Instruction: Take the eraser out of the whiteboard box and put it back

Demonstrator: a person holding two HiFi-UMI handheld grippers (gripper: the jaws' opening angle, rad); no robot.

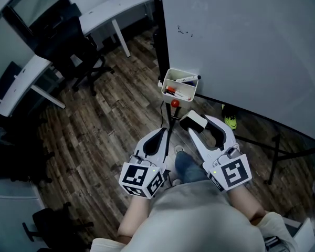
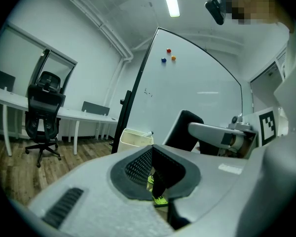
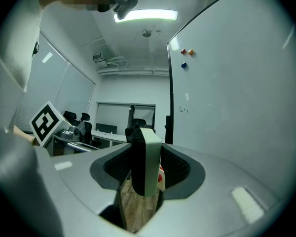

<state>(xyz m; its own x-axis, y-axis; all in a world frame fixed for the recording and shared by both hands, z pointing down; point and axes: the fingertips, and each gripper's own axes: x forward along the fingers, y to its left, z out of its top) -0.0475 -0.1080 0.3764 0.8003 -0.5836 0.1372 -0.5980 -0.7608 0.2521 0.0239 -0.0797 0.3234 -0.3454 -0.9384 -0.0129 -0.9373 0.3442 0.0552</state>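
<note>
The whiteboard box (image 1: 179, 84) is a white bin fixed to the lower left corner of the whiteboard (image 1: 241, 35), with markers in it. My right gripper (image 1: 198, 124) is shut on the eraser (image 1: 194, 121), a white block with a black felt side, and holds it a little below and to the right of the box. In the right gripper view the eraser (image 3: 145, 162) stands upright between the jaws. My left gripper (image 1: 163, 134) is shut and holds nothing, just left of the right one. The left gripper view shows the box (image 2: 135, 138) ahead and the eraser (image 2: 185, 130) to its right.
The whiteboard's black stand post (image 1: 160, 30) runs down beside the box, and its legs (image 1: 275, 151) spread over the wooden floor. A red ball (image 1: 174, 103) and a yellow-green object (image 1: 230, 122) lie below the board. Office chairs (image 1: 73, 46) and white desks (image 1: 115, 7) stand to the left.
</note>
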